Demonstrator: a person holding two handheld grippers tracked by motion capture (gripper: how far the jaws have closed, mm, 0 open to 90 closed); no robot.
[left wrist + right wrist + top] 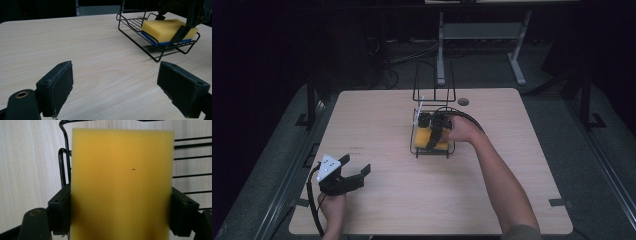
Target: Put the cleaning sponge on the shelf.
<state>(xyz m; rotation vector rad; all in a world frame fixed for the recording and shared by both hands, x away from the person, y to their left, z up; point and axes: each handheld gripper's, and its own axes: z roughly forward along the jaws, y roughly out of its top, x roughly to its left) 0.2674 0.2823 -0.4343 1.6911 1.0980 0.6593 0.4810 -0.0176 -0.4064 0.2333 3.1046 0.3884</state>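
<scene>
We pinch the sponge (122, 185) with our right tool (435, 133) inside the wire basket (130, 28); our left tool (343, 176), spread and empty, waits at seven o'clock on the worktop (387, 200).

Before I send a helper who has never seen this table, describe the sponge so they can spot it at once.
On the light wooden table, look for the black wire basket near the far edge. The sponge lies in it, between the fingers of the right gripper. It is the one bright thing there: yellow on top, with a blue layer beneath.
</scene>
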